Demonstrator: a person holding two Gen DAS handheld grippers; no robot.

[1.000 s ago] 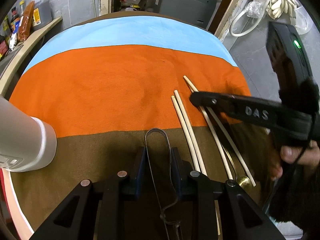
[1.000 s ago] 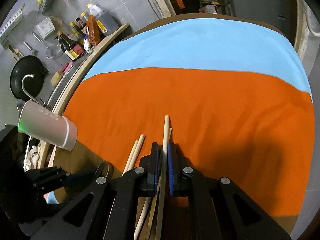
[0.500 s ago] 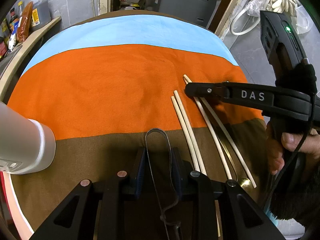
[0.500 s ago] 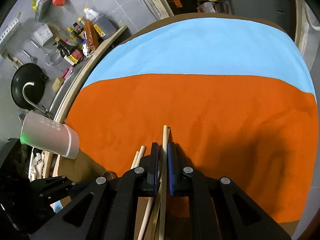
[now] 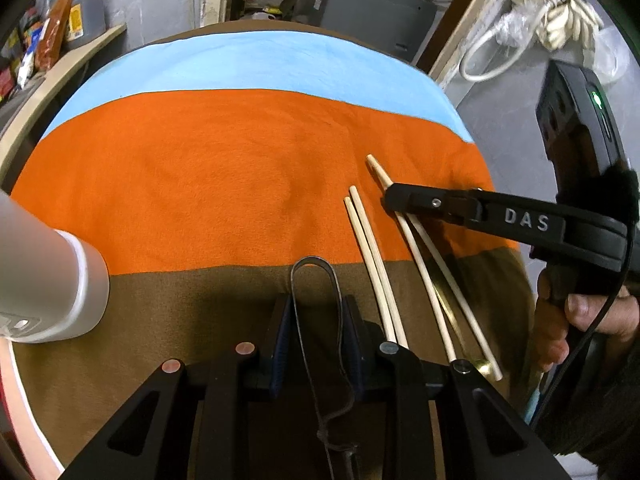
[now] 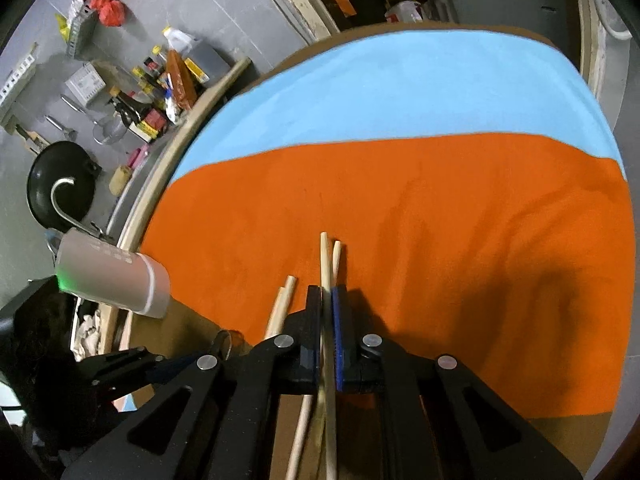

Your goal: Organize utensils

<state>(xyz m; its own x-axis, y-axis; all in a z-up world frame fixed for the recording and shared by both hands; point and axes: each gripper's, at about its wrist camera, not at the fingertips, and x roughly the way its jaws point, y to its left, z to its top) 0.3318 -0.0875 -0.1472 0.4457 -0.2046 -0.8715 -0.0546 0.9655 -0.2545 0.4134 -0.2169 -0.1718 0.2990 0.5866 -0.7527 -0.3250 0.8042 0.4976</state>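
My left gripper [image 5: 316, 308] is shut on a thin metal wire loop [image 5: 314, 270], the handle of a utensil that runs back under it. To its right lie two wooden chopsticks [image 5: 370, 264] side by side. A second pair [image 5: 424, 256] lies further right, crossing a brass spoon [image 5: 450, 310]. My right gripper [image 6: 327, 296] sits over the second pair, and its jaws are closing on one chopstick [image 6: 325, 256]. The tip of that chopstick's partner [image 6: 337, 250] shows just beside it. From the left wrist view the right gripper [image 5: 390, 200] reaches in from the right.
A white cylindrical container [image 5: 52, 280] stands at the table's left edge. The round table wears a cloth [image 5: 224, 184] striped blue, orange and brown. A hand [image 5: 580, 312] holds the right gripper. Bottles [image 6: 168, 80] and a black wok [image 6: 56, 196] lie beyond the left rim.
The right gripper has rolled slightly and its jaws have narrowed on the chopstick. The left gripper and its wire loop have stayed put.
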